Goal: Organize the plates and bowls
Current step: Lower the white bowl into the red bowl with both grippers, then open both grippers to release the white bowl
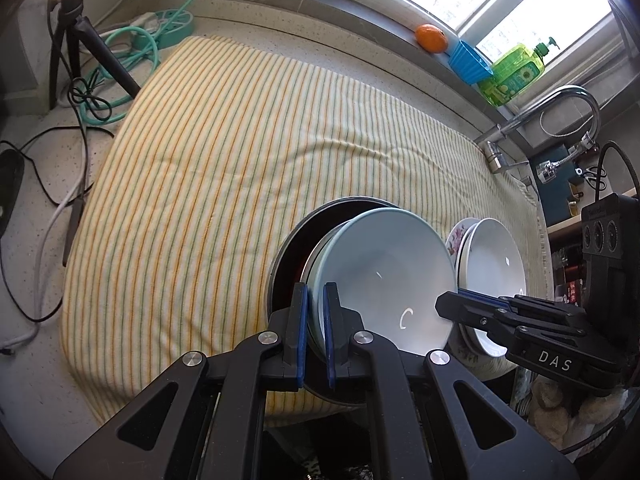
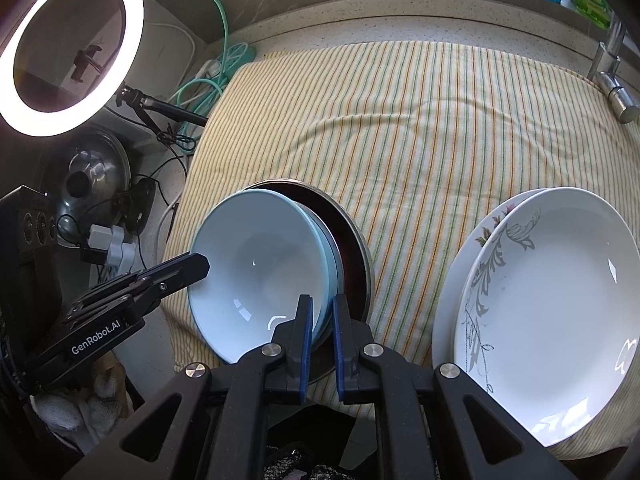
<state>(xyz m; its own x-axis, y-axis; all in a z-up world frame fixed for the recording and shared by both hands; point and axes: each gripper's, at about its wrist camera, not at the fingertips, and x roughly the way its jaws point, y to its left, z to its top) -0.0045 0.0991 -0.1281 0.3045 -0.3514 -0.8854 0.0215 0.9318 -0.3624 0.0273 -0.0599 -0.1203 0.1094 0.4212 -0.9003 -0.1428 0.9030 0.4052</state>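
A pale blue bowl (image 1: 384,264) (image 2: 256,256) sits nested in a second pale blue bowl, and both rest inside a steel dish (image 1: 286,248) (image 2: 358,240) with a dark inside. My left gripper (image 1: 316,294) (image 2: 204,266) is shut on the bowl's left rim. On the opposite rim my right gripper (image 2: 322,306) (image 1: 442,304) is shut too. Just to the right, a white plate (image 1: 492,256) (image 2: 560,288) with a grey vine pattern lies on a flowered plate (image 1: 456,236) (image 2: 486,226).
A yellow striped cloth (image 1: 240,160) (image 2: 420,120) covers the counter. At the left are a ring light (image 2: 72,48), a tripod (image 1: 76,40), cables (image 1: 132,48) and a pot lid (image 2: 88,176). A faucet (image 1: 560,108) stands at the right; an orange (image 1: 430,38), blue cup (image 1: 468,60) and green soap bottle (image 1: 516,72) line the sill.
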